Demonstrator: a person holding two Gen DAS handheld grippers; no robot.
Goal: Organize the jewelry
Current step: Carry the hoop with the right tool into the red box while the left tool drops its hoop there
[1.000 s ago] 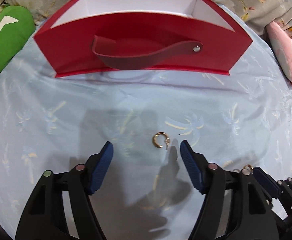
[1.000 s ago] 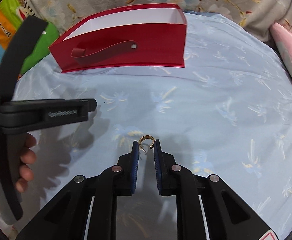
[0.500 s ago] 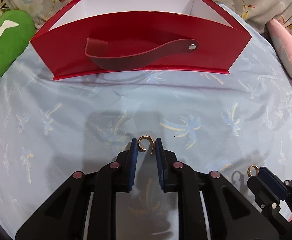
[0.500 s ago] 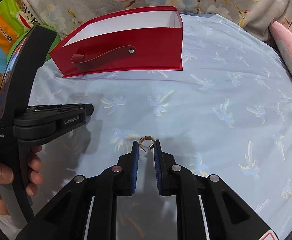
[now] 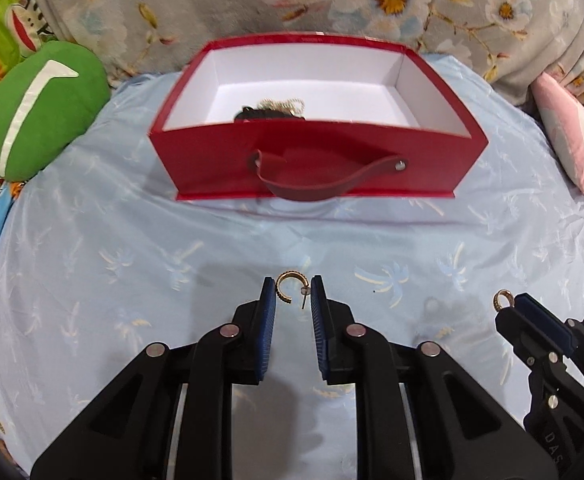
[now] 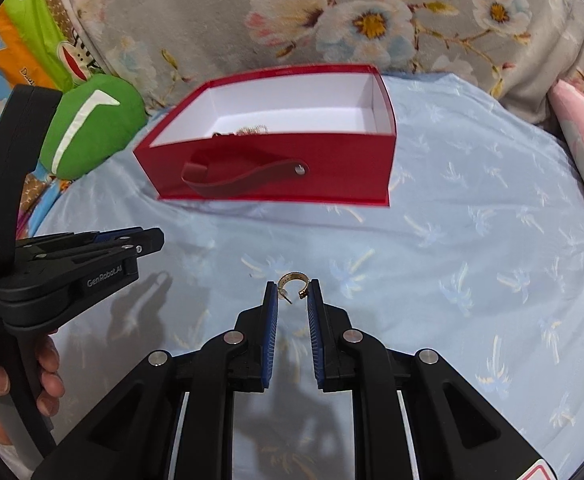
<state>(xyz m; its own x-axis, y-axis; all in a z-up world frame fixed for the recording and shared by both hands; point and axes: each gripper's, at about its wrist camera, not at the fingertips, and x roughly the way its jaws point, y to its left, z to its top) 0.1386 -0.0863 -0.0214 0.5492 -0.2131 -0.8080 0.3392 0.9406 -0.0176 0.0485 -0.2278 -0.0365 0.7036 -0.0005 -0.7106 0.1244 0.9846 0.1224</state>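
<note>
Left gripper (image 5: 291,294), seen from its own wrist camera at 6 o'clock of the view: I read its jaws as nearly closed, pinching a gold hoop earring (image 5: 285,290) between the blue pads (image 5: 268,300), the open hoop arching up past the tips and its post pointing down toward 5 o'clock. Beneath it lies a pale blue bed sheet (image 5: 92,280) printed with palm trees; the earring is raised clear of the cloth.

Right gripper (image 6: 293,294), at 6 o'clock of the right wrist view: I see it likewise almost closed, clamped on a second gold hoop earring (image 6: 292,280), the hoop's arch uppermost and its post slanting toward 7 o'clock. The same gripper appears in the left view at 4 o'clock, the ring showing at its tip.

Red box (image 5: 320,160), at 12 o'clock of both views, sits open-topped on the sheet well beyond both grippers. Its interior is white; a red strap handle (image 5: 324,184) hangs across its near wall from a metal rivet. Inside, toward the near left, I make out a dark item and a pale beaded chain (image 5: 282,105), partly hidden by the wall.

At 10 o'clock lies a green cushion (image 5: 40,108); at 3 o'clock, a pink pillow (image 5: 572,140). Floral fabric (image 5: 372,0) fills the background. In the right wrist view, at 8 o'clock, a hand (image 6: 20,380) grips the left tool's handle.
</note>
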